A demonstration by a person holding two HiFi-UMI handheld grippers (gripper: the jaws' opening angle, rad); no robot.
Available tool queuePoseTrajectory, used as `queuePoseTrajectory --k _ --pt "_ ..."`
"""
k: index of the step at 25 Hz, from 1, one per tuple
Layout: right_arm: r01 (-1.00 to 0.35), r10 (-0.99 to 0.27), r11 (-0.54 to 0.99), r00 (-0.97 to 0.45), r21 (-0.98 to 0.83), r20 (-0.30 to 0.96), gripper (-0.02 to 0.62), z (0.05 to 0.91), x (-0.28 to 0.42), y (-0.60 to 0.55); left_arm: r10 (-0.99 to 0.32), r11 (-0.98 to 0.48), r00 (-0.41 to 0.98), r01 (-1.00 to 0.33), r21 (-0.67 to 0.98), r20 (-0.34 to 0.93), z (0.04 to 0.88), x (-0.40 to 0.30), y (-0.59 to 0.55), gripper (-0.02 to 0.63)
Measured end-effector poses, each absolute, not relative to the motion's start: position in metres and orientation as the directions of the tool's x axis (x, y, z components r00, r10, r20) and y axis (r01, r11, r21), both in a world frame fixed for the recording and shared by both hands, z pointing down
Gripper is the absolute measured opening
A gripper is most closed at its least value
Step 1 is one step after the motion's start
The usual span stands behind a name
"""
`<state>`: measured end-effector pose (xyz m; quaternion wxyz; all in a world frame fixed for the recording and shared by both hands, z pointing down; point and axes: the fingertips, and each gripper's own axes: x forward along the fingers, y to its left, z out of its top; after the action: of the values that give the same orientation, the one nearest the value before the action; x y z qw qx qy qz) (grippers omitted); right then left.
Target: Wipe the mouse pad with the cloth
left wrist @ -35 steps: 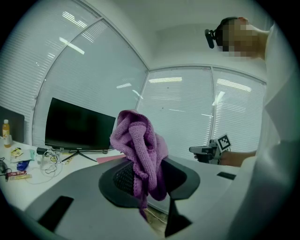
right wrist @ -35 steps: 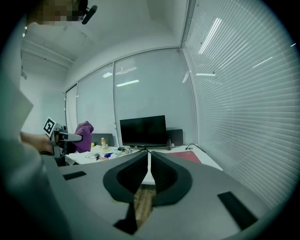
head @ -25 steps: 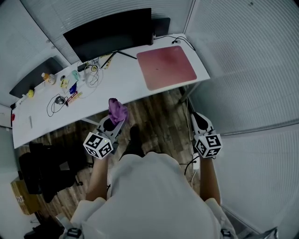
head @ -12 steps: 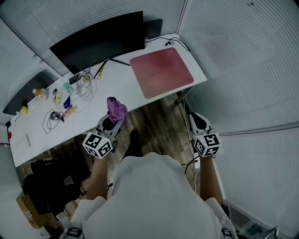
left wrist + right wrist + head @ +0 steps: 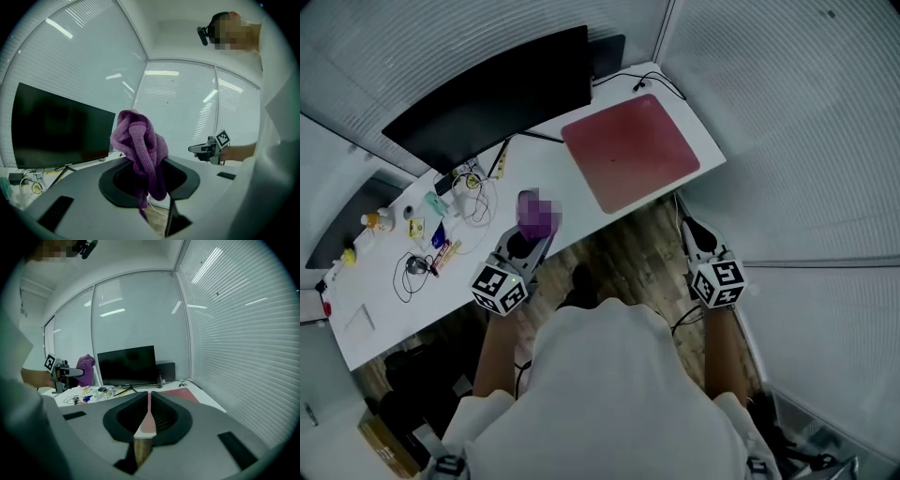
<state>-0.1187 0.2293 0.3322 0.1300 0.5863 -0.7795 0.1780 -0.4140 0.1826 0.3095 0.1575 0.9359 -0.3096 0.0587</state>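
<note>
- Head view: the red mouse pad (image 5: 630,150) lies at the right end of the white tabletop (image 5: 558,178), and its near edge runs close along the tabletop's front edge.
- A dark monitor (image 5: 492,94) stands behind it to the left. Cables and small packets (image 5: 441,220) crowd the left part, their print too small to read.
- A bare white strip lies between that clutter and the pad.
- The left hand-held gripper (image 5: 531,240) hangs over the front edge, left of the pad, with the purple cloth (image 5: 536,214) at its tip.
- The right hand-held gripper (image 5: 690,231) is off the tabletop, over the wooden floor (image 5: 628,262) near the right corner.
- Each gripper's cube shows black-and-white square markers.
- Left gripper view: the jaws are clamped on the bunched cloth (image 5: 140,147), which rises above them and trails a strip below.
- Right gripper view: the jaws (image 5: 149,405) stand together with only a thin slit between them and nothing in it. The pad (image 5: 180,393) lies ahead.
</note>
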Motion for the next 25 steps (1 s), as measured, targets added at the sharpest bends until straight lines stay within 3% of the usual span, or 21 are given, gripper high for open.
queuePoseTrajectory --k 13,25 --pt "-0.977 -0.857 0.188 -0.215 -0.105 0.469 0.041 0.349 -0.142 0.178 -0.488 -0.803 0.839 -0.540 0.253 0.239 0.333 -0.433 0.106 0.118" --pt "-0.956 -0.824 0.254 -0.295 -0.149 0.485 0.041 0.368 -0.125 0.122 -0.534 -0.763 0.783 -0.608 0.217 0.318 0.356 -0.415 0.080 0.118"
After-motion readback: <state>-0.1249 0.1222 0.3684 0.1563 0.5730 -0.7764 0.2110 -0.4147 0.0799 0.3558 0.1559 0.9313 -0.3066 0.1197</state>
